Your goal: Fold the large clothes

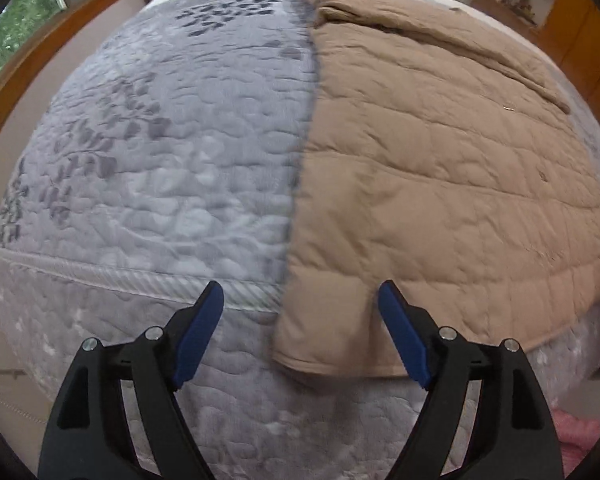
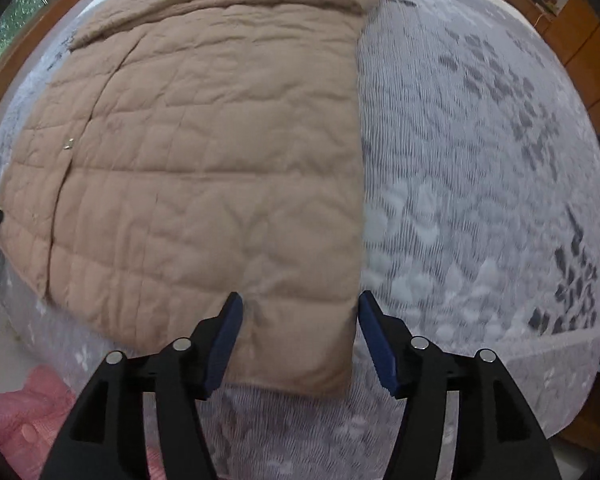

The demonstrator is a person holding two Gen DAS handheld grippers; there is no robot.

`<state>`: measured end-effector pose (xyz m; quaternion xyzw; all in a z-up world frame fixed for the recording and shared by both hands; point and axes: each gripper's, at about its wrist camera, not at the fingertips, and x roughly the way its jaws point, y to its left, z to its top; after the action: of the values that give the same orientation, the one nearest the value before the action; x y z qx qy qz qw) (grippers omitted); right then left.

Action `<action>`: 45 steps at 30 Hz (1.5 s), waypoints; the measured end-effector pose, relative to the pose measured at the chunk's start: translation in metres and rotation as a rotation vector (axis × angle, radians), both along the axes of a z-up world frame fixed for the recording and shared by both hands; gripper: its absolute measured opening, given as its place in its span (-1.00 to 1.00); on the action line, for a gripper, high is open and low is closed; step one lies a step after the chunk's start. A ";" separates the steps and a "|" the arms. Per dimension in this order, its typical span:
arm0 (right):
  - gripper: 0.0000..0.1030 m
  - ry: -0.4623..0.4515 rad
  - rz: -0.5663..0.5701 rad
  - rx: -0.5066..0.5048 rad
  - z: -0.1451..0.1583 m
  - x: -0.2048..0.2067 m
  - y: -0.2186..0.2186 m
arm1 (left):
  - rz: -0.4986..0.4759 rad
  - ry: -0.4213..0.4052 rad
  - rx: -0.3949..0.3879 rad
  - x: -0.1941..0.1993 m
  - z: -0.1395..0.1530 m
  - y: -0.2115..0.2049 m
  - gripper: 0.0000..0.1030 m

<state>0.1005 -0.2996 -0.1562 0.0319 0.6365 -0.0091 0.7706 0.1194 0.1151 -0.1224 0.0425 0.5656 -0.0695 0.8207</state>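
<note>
While the left wrist view looks steeply down at the bed [image 1: 140, 200], the left gripper [image 1: 300, 332] hangs over the near edge with its blue pads [image 1: 198, 340] spread wide and nothing pinched between them. Right below that gap sits the near left corner of the tan quilted coat [image 1: 440, 180], which lies flat on the grey leaf-pattern bedspread and droops a little over the bed's near edge. It covers the right half of the bed in this view, with a folded-over strip, probably a sleeve, running along its far side, though it's kinda soft out there. A wooden window frame [image 1: 32, 56] shows at far left and a wooden shelf unit [image 1: 572, 40] at far right.

Over in the right wrist view, the right gripper [image 2: 300, 336] is also parted, pads not pressing on anything. The coat's near right corner sits under the gap between the fingers [image 2: 224, 344], hanging just past the bed's near edge. Here the coat fills the left half of the bed, its straight edge running toward the far side. Something pink [image 2: 24, 416] lies off the bed at lower left.
</note>
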 end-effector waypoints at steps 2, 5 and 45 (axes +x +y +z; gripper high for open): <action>0.17 -0.003 -0.025 0.038 -0.004 -0.006 -0.009 | -0.007 0.005 -0.021 0.001 -0.003 -0.001 0.55; 0.09 -0.007 -0.048 0.109 -0.014 -0.018 -0.021 | -0.022 0.026 -0.065 0.002 -0.012 -0.006 0.54; -0.81 -0.252 -0.051 0.066 0.119 0.210 -0.079 | 0.000 -0.349 -0.092 0.218 0.115 -0.085 -0.81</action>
<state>0.3104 -0.3789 -0.0368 0.0743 0.5336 -0.0039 0.8425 0.3378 0.0302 -0.0079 0.0163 0.4108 -0.0869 0.9074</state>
